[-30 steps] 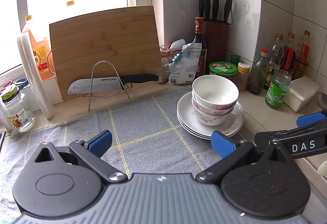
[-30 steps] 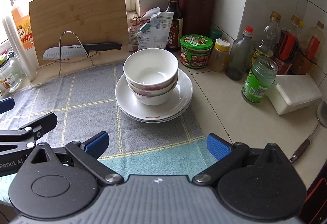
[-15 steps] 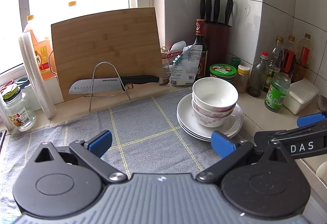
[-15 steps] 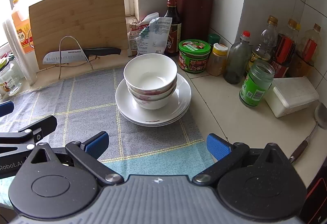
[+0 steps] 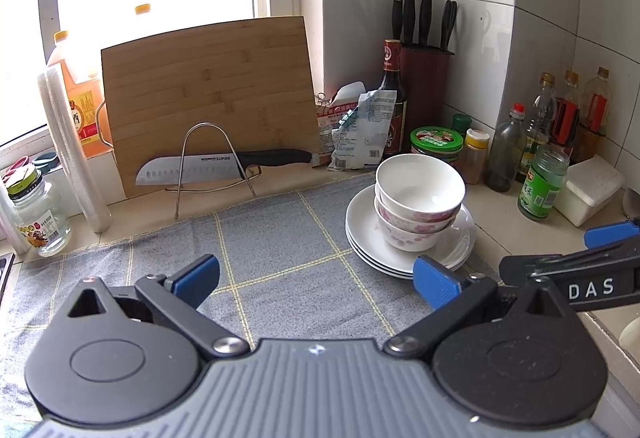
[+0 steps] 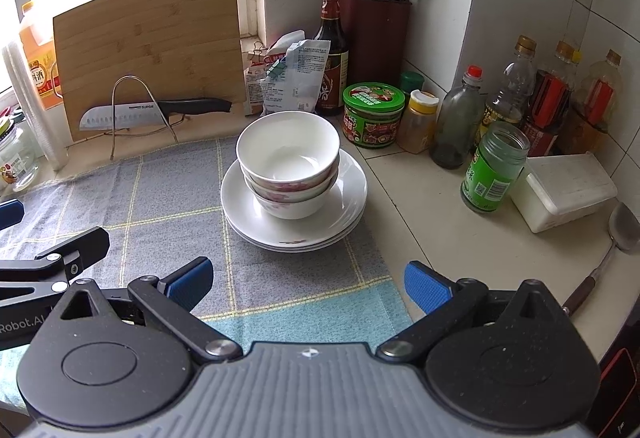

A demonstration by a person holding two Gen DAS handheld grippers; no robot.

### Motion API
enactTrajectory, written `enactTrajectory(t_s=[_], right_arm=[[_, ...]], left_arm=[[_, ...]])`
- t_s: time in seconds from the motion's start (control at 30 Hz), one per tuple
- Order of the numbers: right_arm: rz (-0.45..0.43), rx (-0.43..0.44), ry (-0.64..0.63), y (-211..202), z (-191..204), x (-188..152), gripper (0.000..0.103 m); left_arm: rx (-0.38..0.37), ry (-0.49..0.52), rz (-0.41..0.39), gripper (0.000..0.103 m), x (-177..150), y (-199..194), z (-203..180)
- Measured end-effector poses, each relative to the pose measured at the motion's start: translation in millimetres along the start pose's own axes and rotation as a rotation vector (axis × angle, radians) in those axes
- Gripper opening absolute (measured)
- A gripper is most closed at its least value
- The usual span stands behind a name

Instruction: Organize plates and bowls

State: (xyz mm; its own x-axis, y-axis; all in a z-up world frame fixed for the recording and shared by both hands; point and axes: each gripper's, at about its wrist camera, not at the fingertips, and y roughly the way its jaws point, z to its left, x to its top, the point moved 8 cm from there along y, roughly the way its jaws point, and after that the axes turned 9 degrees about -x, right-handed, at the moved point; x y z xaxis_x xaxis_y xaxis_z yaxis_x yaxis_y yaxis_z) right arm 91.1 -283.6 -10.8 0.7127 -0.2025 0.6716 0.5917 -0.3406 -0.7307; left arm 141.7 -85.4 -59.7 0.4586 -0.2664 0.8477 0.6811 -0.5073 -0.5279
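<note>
Three white bowls, the lower ones with pink flowers, sit nested on a pile of white plates at the right edge of a grey-blue checked cloth. My left gripper hovers open over the cloth, near side and left of the pile, nothing between its blue pads. My right gripper is open too, just in front of the plates, holding nothing. Each gripper shows at the edge of the other's view.
A bamboo cutting board leans at the back with a knife on a wire stand. Bottles, jars, a knife block, a white box and a spatula crowd the counter right of the plates.
Both grippers have drawn back and risen slightly from the dish pile, which looks a little farther away. Bowls and plates have not moved. Both grippers stayed open.
</note>
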Motion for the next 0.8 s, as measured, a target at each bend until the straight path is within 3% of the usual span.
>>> enactTrajectory(t_s=[0.8], right_arm=[[0.004, -0.024, 0.005, -0.9, -6.1, -0.3, 0.103]], left_arm=[[-0.005, -0.001, 0.007, 0.102, -1.1, 2.0, -5.2]])
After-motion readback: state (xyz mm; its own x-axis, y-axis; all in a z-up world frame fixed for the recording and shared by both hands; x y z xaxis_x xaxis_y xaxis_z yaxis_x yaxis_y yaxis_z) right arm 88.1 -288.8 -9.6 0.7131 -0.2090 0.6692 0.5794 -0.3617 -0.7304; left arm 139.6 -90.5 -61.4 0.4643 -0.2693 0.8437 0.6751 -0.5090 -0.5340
